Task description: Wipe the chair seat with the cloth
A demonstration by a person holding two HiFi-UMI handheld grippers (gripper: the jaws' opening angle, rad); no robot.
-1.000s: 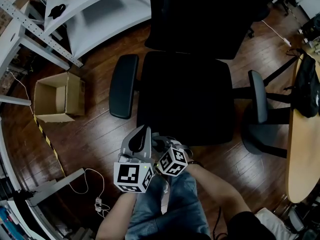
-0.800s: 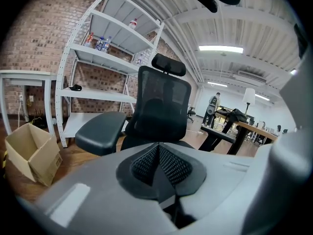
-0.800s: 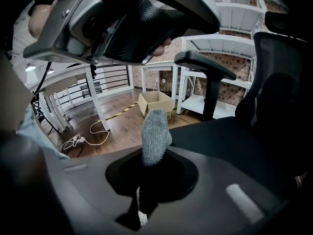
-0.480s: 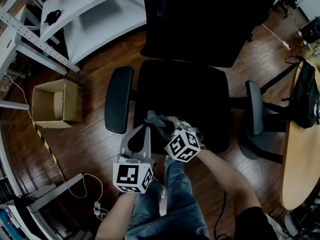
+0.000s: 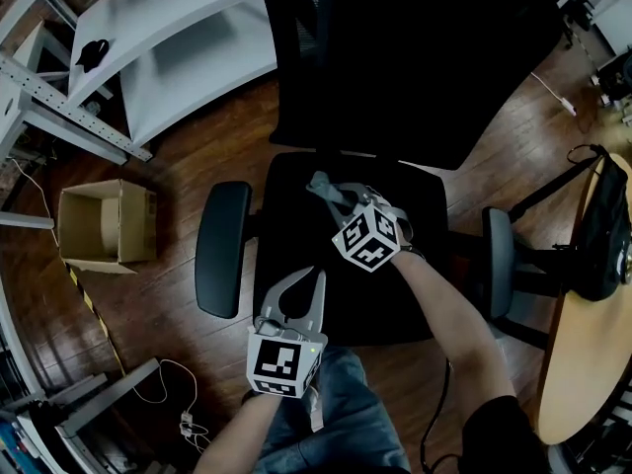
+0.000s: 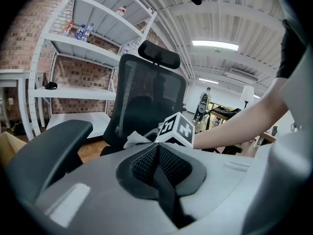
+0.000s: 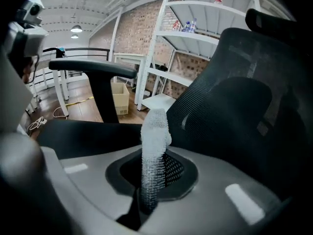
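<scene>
Head view, right gripper point(image 5: 330, 193) fingers pinching nubby cloth point(image 7: 154, 131) over black seat point(image 5: 294, 217), left gripper point(image 5: 314, 282) fingers closed

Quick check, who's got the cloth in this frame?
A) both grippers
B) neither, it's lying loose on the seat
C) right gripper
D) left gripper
C: in the right gripper view the cloth stands pinched between the jaws of the right gripper, while the left gripper has its jaws together on nothing.
</scene>
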